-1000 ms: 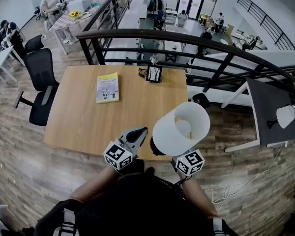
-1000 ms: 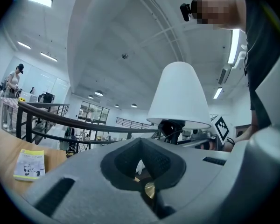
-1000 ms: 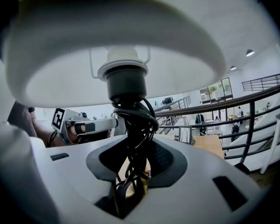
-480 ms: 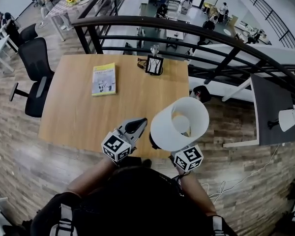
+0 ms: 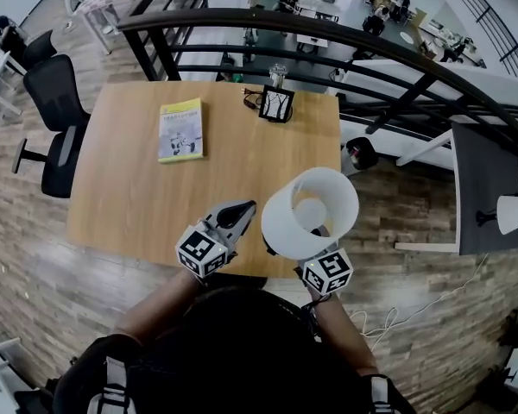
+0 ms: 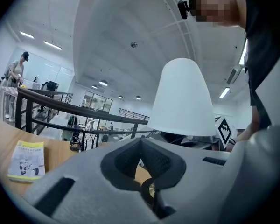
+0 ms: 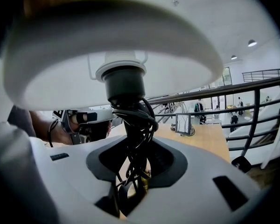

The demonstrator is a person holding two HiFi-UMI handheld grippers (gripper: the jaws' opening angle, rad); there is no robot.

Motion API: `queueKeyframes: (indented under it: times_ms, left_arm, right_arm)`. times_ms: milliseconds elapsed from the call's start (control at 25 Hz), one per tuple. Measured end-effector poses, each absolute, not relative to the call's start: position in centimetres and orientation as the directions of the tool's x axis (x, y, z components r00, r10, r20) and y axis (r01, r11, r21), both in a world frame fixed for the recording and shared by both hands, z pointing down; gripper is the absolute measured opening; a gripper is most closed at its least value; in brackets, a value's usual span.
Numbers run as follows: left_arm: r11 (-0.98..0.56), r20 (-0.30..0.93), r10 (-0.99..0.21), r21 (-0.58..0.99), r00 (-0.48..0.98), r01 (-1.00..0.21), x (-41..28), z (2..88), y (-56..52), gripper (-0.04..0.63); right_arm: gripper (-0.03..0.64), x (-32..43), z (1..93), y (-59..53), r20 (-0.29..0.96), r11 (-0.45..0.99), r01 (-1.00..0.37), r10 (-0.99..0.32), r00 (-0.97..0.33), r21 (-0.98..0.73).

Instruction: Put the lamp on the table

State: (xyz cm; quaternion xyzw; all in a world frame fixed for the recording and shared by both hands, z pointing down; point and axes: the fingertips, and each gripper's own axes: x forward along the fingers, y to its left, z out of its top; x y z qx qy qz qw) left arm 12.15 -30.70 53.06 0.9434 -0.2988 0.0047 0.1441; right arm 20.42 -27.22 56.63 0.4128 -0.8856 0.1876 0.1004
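The white-shaded lamp (image 5: 311, 211) is in the air, upright, above the near edge of the wooden table (image 5: 129, 205) towards its right-hand corner, and its base has not touched the wood. The right gripper (image 7: 135, 174) is clenched on the lamp's dark stem just below the shade, where a black cable is wound round it. The left gripper (image 5: 240, 212) hovers just beside the shade, over the same near edge, with its jaws closed together and nothing between them. Farther back on the table a yellow booklet (image 5: 180, 130) lies flat, and a small black-framed stand (image 5: 277, 104) sits at the far edge near the dark railing (image 5: 328, 24). A black office chair (image 5: 56, 119) stands at the table's left end.
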Motion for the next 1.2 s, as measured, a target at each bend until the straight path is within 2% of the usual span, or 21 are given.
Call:
queueKeyframes:
  times_ms: [1200]
  left_arm:
    - [-0.757, 0.257, -0.508, 0.323, 0.822, -0.568, 10.5, 63.1, -37.6, 0.008]
  right_arm:
    - [0.127, 18.8, 68.4, -36.0, 0.454, 0.555, -0.775, -0.631, -0.628, -0.3]
